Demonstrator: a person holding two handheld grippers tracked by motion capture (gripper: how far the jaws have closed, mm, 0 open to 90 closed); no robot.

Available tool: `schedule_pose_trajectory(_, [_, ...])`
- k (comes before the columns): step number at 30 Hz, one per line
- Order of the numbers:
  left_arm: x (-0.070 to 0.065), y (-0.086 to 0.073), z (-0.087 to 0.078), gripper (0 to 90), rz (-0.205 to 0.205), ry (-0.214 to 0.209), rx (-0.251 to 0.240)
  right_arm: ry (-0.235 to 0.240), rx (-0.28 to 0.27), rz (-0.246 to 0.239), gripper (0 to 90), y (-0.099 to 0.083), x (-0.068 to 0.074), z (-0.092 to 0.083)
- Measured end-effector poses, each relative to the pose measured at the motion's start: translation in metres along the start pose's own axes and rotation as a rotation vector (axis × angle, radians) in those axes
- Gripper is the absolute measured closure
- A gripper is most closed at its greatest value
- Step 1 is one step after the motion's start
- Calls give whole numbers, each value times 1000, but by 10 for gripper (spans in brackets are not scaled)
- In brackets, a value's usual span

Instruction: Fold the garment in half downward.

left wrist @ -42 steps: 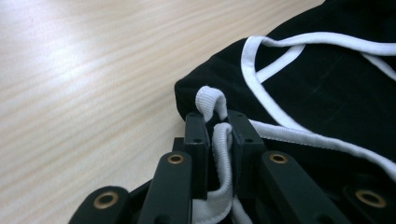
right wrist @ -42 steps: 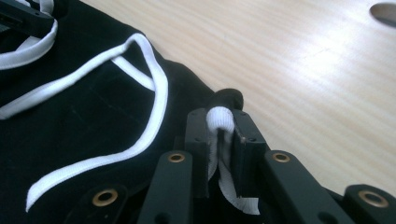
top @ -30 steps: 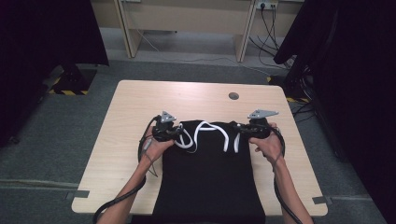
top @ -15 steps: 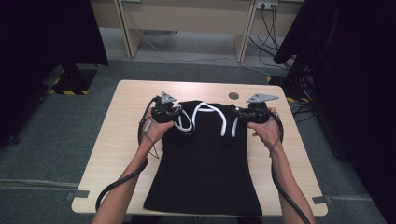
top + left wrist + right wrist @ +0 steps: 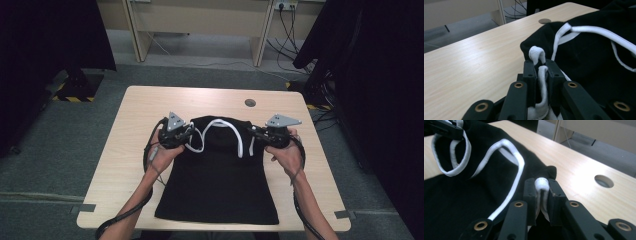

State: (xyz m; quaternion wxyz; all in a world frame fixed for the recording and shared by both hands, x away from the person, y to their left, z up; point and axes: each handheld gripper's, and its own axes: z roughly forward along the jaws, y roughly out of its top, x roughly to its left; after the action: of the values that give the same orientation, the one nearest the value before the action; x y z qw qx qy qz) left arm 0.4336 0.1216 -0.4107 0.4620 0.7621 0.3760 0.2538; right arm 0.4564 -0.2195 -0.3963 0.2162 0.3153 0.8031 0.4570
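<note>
**Black top held by both shoulder straps over the table**

A black sleeveless fabric top with white-trimmed edges (image 5: 217,180) lies spread on the pale wooden table (image 5: 135,135), its hem toward the person and its shoulders lifted. The left gripper (image 5: 539,65) is clamped on the white strap edge at one shoulder; the right gripper (image 5: 541,187) pinches the white trim at the other. Between them the white neckline trim (image 5: 235,131) loops loosely. A round cable hole (image 5: 250,103) sits in the tabletop just beyond the garment.
</note>
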Motion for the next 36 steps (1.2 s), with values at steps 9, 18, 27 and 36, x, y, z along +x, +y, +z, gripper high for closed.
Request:
schedule_pose_trajectory(9, [-24,-26,-15,792,82,-20,21,1,-2,-32,797,-34,22,-8])
schedule_pose_trajectory(18, [-36,-53,-35,785,54,-78,21,19,-14,-53,795,-53,41,-27])
schedule_pose_trajectory(27, [-46,-81,-56,767,27,-135,57,65,44,-48,788,-72,59,-45])
schedule_pose_trajectory(36, [-58,-104,-67,753,38,-166,135,97,111,-19,800,-92,68,-61])
